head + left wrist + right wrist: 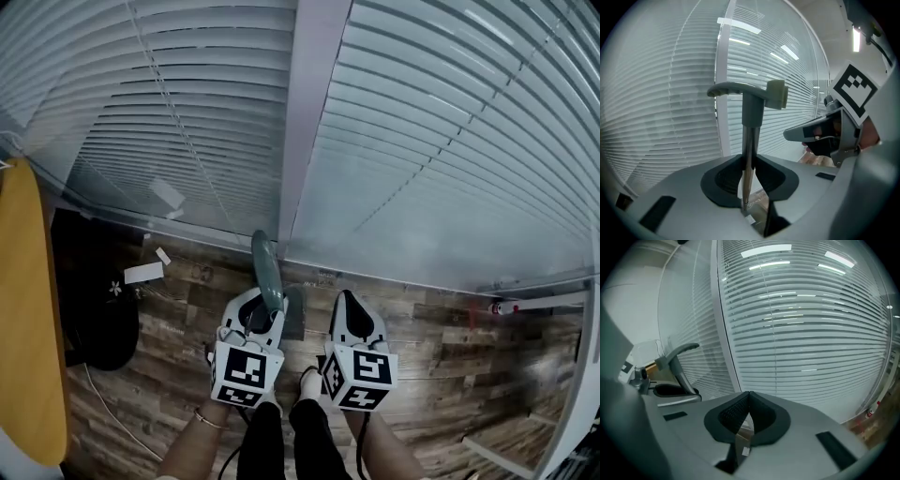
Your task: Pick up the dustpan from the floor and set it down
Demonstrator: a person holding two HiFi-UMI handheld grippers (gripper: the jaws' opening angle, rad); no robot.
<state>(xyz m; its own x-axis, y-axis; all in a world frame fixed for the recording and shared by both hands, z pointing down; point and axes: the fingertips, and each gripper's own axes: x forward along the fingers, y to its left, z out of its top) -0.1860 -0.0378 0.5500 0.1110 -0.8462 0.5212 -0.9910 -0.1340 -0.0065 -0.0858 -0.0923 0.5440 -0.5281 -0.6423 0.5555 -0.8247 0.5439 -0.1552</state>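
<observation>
The dustpan has a long metal pole (749, 150) with a grey-green curved grip (745, 91) on top. In the head view that grip (267, 272) rises in front of my left gripper (251, 314), and the grey pan (294, 314) shows low beside it, near the wood floor. My left gripper (749, 161) is shut on the pole, which stands upright between its black pads. My right gripper (749, 397) is shut with nothing in it, and is level with the left one (354, 314) just to its right. From the right gripper view the dustpan's handle (679, 364) appears at far left.
Closed white blinds and a white window post (309, 122) stand straight ahead. A yellow tabletop edge (28, 309) and a black object (94, 300) are at left. Paper scraps (143, 273) lie on the wood floor (441, 347). A white and red tube (530, 304) lies at right.
</observation>
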